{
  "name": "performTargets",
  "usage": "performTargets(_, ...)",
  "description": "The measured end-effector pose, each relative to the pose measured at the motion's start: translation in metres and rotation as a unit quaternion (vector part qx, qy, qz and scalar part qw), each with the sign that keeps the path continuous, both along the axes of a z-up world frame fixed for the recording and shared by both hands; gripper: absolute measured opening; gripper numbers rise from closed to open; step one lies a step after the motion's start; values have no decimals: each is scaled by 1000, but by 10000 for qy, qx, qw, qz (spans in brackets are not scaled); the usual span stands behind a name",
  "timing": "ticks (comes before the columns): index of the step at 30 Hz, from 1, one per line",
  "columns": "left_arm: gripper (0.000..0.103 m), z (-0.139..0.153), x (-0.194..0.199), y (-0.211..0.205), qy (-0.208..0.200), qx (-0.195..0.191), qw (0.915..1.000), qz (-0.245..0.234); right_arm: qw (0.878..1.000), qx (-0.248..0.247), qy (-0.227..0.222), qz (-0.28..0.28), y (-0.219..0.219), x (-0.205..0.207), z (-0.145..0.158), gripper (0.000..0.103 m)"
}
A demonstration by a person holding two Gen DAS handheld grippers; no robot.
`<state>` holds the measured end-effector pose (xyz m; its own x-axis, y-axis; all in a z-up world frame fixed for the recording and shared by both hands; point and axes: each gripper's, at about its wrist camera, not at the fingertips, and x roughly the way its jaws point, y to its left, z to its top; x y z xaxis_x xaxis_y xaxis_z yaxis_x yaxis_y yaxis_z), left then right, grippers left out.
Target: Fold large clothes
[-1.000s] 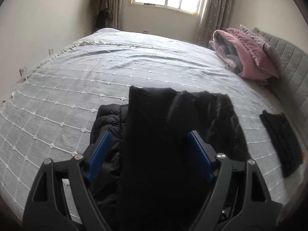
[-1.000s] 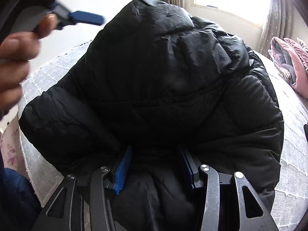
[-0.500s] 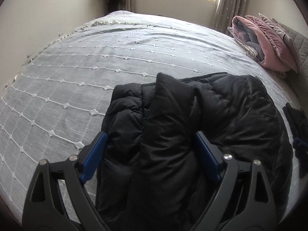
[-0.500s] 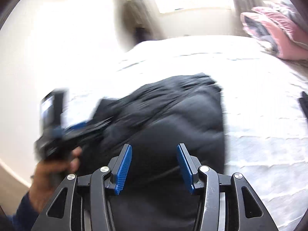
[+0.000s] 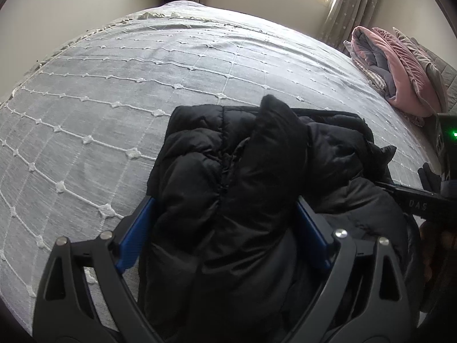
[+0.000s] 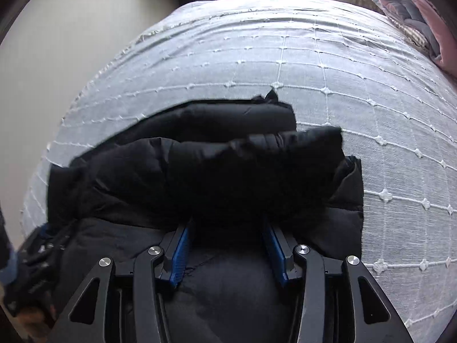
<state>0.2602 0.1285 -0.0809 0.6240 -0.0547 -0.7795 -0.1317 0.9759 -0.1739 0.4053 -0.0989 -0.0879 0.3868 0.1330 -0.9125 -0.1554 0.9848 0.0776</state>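
Observation:
A black puffer jacket (image 5: pixel 257 177) lies bunched and partly folded on the grey bedspread (image 5: pixel 142 71); it also shows in the right wrist view (image 6: pixel 214 165). My left gripper (image 5: pixel 225 228) stands wide open, with a thick fold of the jacket between its blue pads (image 5: pixel 134 237). My right gripper (image 6: pixel 228 245) is open, its blue pads (image 6: pixel 180 254) either side of the jacket's near bulge. The right gripper's body shows at the right edge of the left wrist view (image 5: pixel 422 203).
Pink and grey pillows (image 5: pixel 400 71) are piled at the bed's far right by a grey headboard. A dark small garment (image 5: pixel 428 174) lies at the right edge of the bed. A window with curtains (image 5: pixel 337 0) is at the back wall.
The jacket has come down from being held up and now lies folded over on the bed. The right gripper swung over it. Both grippers moved closer to the heap.

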Motion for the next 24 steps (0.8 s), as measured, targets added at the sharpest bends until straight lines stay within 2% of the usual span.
performTargets(8,94,-1,-2,-4,-8,101,9999,-27,9997,-98,-155,-144,-8,-3,-12,49)
performTargets(10,94,2,-5,-2,-57,81,9999,-54,9991,-188,-346,-140,-4,-18,1,50)
performTargets(12,94,9,-12,-3,-109,227,9996,-98,9982,-241,-523,-150,-6,-36,18,53)
performTargets(13,94,14,-16,-3,-175,332,9992,-141,9979,-158,-615,-160,-10,-46,27,56)
performTargets(15,94,21,-24,-2,-270,470,9984,-167,9963,140,-799,-278,-24,-77,49,74)
performTargets(17,94,26,-31,4,-238,338,9990,-180,9942,432,-903,-402,-39,-102,61,79)
performTargets(20,94,33,-48,16,-233,15,9994,-248,9903,896,-848,-636,-65,-134,62,80)
performTargets(24,94,30,-68,24,-150,-256,9988,-398,9813,1464,-698,-1032,-93,-151,43,80)
